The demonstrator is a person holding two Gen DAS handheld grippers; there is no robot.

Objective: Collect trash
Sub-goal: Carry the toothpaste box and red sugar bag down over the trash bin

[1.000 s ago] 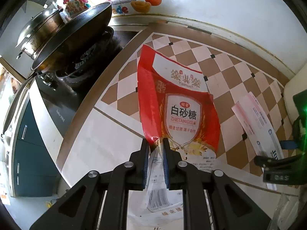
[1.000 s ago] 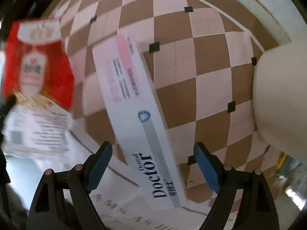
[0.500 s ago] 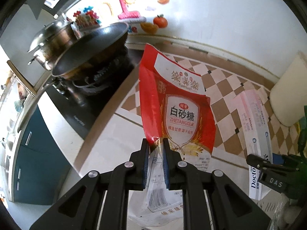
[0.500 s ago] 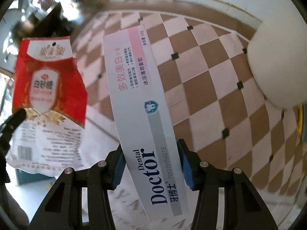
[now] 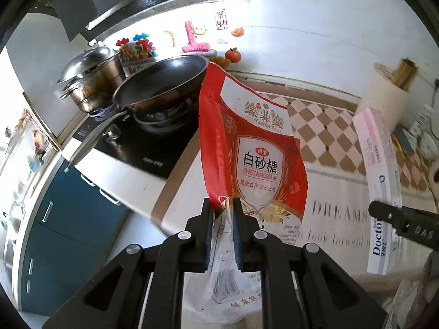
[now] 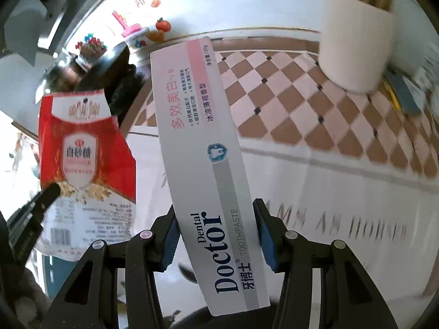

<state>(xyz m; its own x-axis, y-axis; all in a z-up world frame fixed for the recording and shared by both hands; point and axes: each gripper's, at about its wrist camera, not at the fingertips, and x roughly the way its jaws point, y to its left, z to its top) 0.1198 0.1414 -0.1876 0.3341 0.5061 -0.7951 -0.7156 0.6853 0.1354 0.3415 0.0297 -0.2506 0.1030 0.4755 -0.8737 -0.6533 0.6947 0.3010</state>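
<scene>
Red white-sugar bag (image 5: 256, 161), empty and flattened, held upright in the air above the counter edge, pinched at its lower clear part between the nearly closed blue-padded jaws of the left gripper (image 5: 222, 213); printed barcode end hanging below the fingers. Same bag (image 6: 82, 148) visible at left in the right wrist view, with the left gripper's black finger (image 6: 41, 200) crossing its lower corner. Toothpaste box (image 6: 204, 164), white and pink with "Dental Doctor" lettering, clamped across its width near the lettered end between the half-spread jaws of the right gripper (image 6: 216, 219), both blue pads pressed against its long edges, far end raised and pointing toward the back wall; jaws closed onto it within the last second. Same box (image 5: 380, 181) at right in the left wrist view, clear of the counter, with the right gripper's black finger (image 5: 389, 215) in front of it. Below both items, tablecloth (image 6: 343, 126) in brown-and-cream checks with a white border carrying blurred lettering. Toward the back right, cream cylindrical utensil holder (image 6: 356, 38) containing wooden sticks. To the left, black gas hob (image 5: 142, 142) carrying a dark wok (image 5: 162, 79) and, behind it, a lidded steel pot (image 5: 90, 82). Beneath the hob, teal cabinet fronts (image 5: 68, 219) with white handles. On the white back wall (image 5: 301, 27), colourful decorative stickers (image 5: 194, 39).
</scene>
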